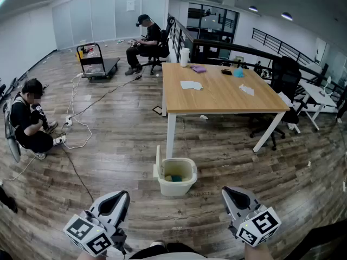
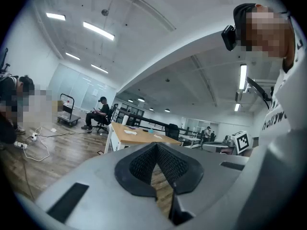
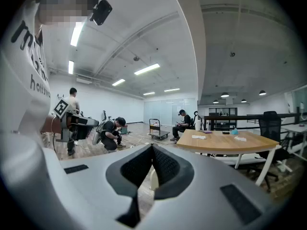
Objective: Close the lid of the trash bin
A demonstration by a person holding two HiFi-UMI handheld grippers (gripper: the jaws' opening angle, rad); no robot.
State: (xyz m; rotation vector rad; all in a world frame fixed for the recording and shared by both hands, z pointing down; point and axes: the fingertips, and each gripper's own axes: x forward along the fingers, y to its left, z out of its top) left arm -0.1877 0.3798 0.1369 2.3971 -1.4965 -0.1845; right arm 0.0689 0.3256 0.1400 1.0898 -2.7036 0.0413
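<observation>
Spreading across the whole room, a wood-plank floor [image 1: 124, 140] carries everything else. A long wooden table [image 1: 217, 93] on white legs stands in the middle, with a few sheets of paper [image 1: 191, 84] and small items scattered on its top. A black office chair [image 1: 284, 85] sits at its far right side. Toward the back left, a person sits on a chair [image 1: 145, 42] beside a flat cart [image 1: 95, 61]. Another person crouches [image 1: 30, 123] at the left edge, near white cables [image 1: 76, 118] looping over the planks.

The trash bin [image 1: 177, 177], cream-coloured, stands on the floor just in front of the table's near left leg. It is ahead of both grippers, roughly between them and well apart from each. Its lid [image 1: 158, 164] is open and stands upright along the bin's left side. The mouth is uncovered, and something blue and something yellowish show inside.

At the bottom of the head view, the left gripper [image 1: 122, 195] and the right gripper [image 1: 227, 192] are held low on either side, each with its marker cube toward the person. The left gripper's jaws are pressed together at the tips with nothing between them. The right gripper's jaws likewise meet at the tips and hold nothing; in its own view a cream sliver of the bin shows through the gap below the tips.
</observation>
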